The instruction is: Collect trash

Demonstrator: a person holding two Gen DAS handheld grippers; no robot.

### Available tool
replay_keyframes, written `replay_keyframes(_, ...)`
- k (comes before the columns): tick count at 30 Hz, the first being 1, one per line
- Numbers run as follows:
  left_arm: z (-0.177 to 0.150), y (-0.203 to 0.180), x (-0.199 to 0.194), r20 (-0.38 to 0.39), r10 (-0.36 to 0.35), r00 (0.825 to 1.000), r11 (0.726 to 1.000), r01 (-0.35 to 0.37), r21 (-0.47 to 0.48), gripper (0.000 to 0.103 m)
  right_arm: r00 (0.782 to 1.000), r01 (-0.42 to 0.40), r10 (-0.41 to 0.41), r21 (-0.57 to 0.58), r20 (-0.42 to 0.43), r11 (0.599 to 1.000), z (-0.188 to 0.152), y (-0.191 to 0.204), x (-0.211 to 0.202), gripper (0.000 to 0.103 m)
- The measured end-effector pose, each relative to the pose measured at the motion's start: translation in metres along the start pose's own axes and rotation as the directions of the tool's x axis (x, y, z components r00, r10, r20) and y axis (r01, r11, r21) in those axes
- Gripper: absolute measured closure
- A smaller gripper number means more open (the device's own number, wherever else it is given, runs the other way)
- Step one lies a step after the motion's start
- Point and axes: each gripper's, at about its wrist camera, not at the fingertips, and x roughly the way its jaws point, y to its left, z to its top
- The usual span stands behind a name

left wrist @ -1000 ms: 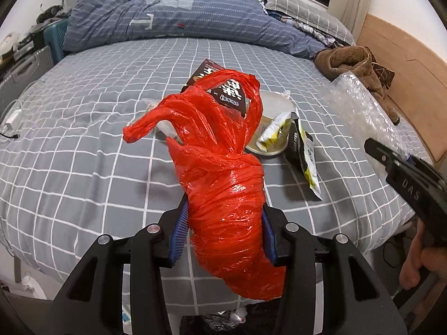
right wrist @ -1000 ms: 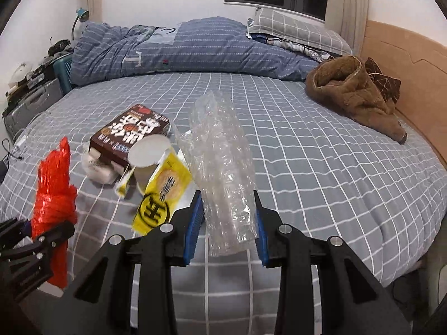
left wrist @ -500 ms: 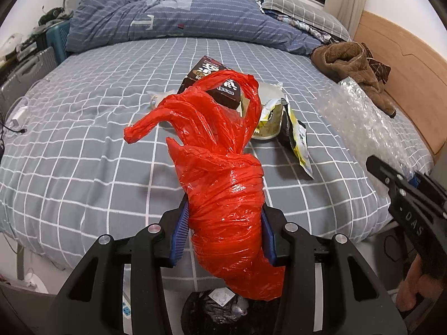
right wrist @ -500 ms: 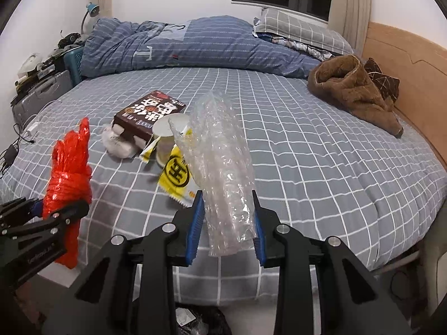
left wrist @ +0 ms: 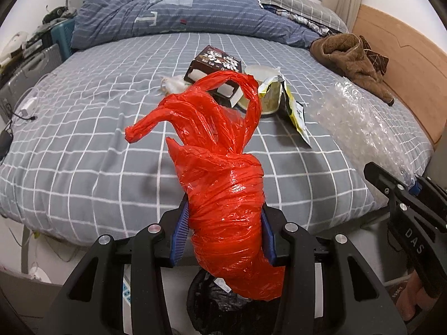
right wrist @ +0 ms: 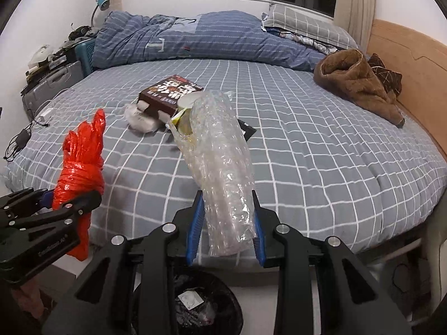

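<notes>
Left wrist view: we hold the left gripper (left wrist: 223,234) clamped on a red bag (left wrist: 223,192), its blue ribbed pads pressing both sides. The bag is thin, glossy, crinkled plastic, twisted into a roll with loose handles flaring at 12 o'clock. Its lower end hangs above a bin (left wrist: 223,310) lined in black film at 6 o'clock. On the bed (left wrist: 83,145), a grey sheet with a white grid, lie a dark box (left wrist: 215,61) with white print we cannot read, a round cup (left wrist: 268,95) and a yellow-black wrapper (left wrist: 296,111), all at 12 to 1 o'clock. At 3 o'clock the right gripper's black finger reads "DAS".

Right wrist view: we hold the right gripper (right wrist: 226,223) closed on bubble wrap (right wrist: 220,162), a clear, knobbly sheet rolled into a tube that points to 12 o'clock. The bin sits at 6 o'clock beneath it, holding crumpled litter. The red bag stands at 9 o'clock in the left gripper. A brown fleece garment (right wrist: 357,86) lies at 2 o'clock beside the wooden headboard (right wrist: 413,55).
</notes>
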Motion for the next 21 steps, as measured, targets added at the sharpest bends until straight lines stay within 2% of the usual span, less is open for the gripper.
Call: replay_keyframes(21,-0.063,0.004,-0.032,-0.026,0.014,1.0,1.0,-0.015,-0.002,0.06,0.996,-0.037,0.034,-0.034,-0.087,0.999,-0.069,0.027,-0.03,0.073)
